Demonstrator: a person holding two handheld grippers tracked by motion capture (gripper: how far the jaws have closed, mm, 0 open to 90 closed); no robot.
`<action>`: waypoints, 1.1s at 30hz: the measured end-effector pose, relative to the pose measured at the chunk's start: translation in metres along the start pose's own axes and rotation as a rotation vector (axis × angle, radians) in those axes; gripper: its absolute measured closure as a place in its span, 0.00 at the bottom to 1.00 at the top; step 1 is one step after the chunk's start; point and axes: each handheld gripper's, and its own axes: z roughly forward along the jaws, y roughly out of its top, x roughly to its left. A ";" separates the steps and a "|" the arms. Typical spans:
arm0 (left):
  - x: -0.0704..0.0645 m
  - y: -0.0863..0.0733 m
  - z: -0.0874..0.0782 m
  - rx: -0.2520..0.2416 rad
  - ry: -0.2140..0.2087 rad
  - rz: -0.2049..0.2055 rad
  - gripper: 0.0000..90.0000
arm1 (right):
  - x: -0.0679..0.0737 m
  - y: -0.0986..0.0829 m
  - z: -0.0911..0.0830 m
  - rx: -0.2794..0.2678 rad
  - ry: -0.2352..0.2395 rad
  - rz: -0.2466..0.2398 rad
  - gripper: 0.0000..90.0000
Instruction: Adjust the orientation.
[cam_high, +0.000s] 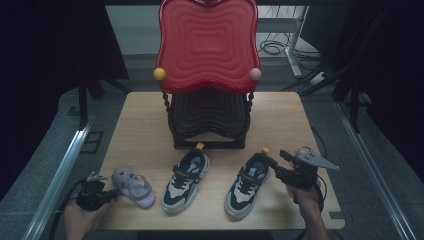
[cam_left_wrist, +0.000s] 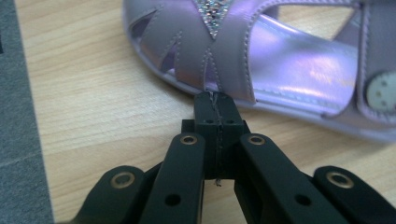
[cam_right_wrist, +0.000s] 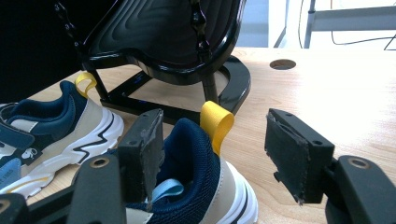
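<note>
High view: right tongs (cam_high: 276, 161) spread apart around the heel of the right-hand navy sneaker (cam_high: 246, 185) on the worktop (cam_high: 145, 135). Left tongs (cam_left_wrist: 215, 101) pressed together, tips at the purple sandal (cam_left_wrist: 261, 56) edge.

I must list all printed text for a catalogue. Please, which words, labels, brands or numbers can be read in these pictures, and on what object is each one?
No text can be read.
Left sneaker: a small round emblem on its strap, too small to read.
Purple sandal: a round fastener with dots on its strap, no letters.
Right sneaker, its yellow heel loop and the red and black rack: no text visible.
</note>
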 end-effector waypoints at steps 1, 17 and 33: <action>0.001 0.001 0.001 0.005 -0.004 -0.002 1.00 | 0.000 0.000 0.000 0.000 -0.002 0.001 0.42; 0.027 0.006 -0.010 -0.014 0.002 -0.060 1.00 | -0.004 -0.003 0.000 0.008 -0.019 0.010 0.42; 0.022 0.036 -0.001 -0.024 -0.012 -0.034 1.00 | -0.006 -0.003 -0.001 0.011 -0.030 0.023 0.42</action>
